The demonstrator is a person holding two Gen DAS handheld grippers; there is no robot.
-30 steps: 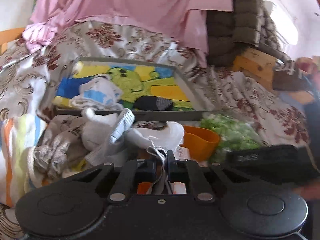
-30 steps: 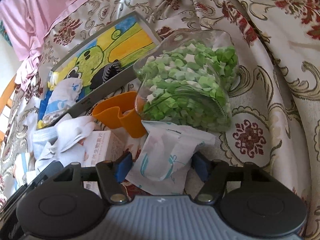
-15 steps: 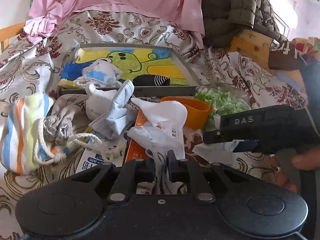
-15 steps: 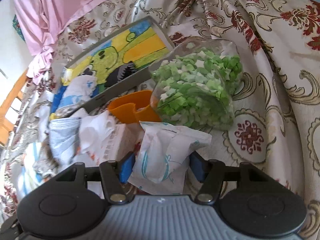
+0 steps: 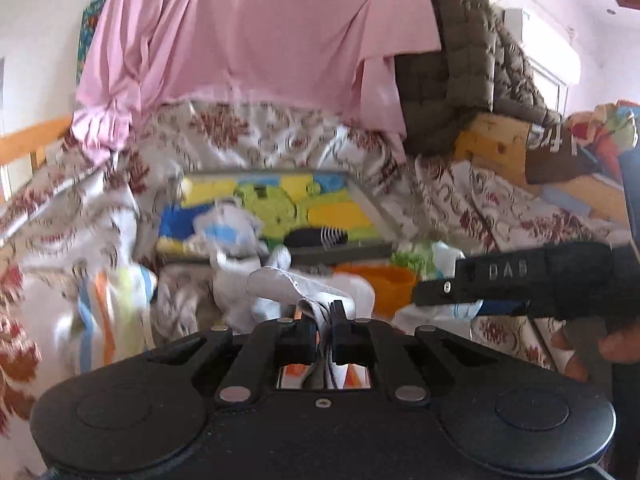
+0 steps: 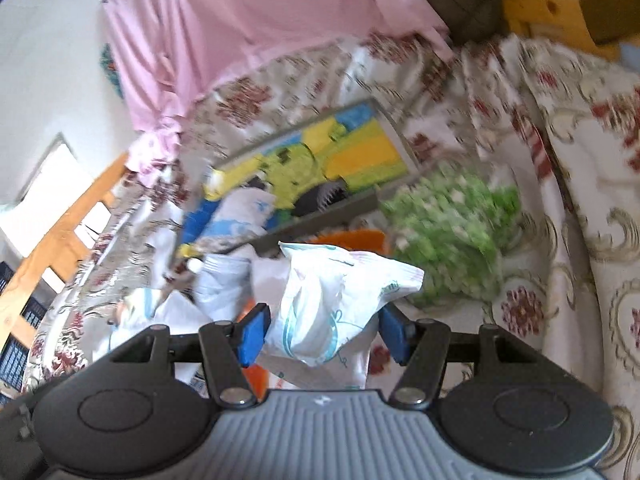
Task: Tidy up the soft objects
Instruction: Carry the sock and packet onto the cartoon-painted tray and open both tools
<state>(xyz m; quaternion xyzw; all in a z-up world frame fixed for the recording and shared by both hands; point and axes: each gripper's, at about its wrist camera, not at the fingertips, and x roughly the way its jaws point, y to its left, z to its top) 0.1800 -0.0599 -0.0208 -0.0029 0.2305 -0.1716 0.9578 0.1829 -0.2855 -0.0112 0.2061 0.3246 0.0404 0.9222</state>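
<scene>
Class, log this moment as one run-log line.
left gripper: shut on white cloth | right gripper: holds white packet | tray: ahead, holds black sock

A floral bedspread (image 6: 580, 184) is being seen spread beneath everything. A pink sheet (image 5: 256, 40) is being seen draped behind it, beside a dark quilted cushion (image 5: 460, 68). A wooden bed rail (image 6: 52, 248) is being shown at the left, and a wall-mounted air conditioner (image 5: 548, 56) at the upper right.
</scene>
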